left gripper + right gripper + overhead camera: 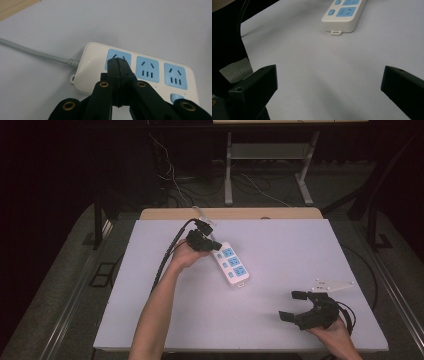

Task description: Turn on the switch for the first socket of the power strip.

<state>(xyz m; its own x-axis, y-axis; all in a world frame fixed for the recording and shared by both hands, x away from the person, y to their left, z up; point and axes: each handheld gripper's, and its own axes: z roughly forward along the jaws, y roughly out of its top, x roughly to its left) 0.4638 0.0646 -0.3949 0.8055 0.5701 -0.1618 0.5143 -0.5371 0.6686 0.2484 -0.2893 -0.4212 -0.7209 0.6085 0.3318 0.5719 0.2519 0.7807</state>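
— Tongs up top?
— High view: left tongs [216,245] at frame centre-left, touching the white power strip [233,266] on the surface [300,250]; right tongs [294,305] lower right, spread apart.
— Left gripper view?
— Pressed together over the strip's first blue socket [113,54].
— Right gripper view?
— Wide apart; strip at top centre.

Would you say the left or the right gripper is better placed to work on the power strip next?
Left, probably. The left gripper has its jaws shut, tips over the power strip's cord-end socket. The right gripper is open near the table's front edge, well apart from the strip.
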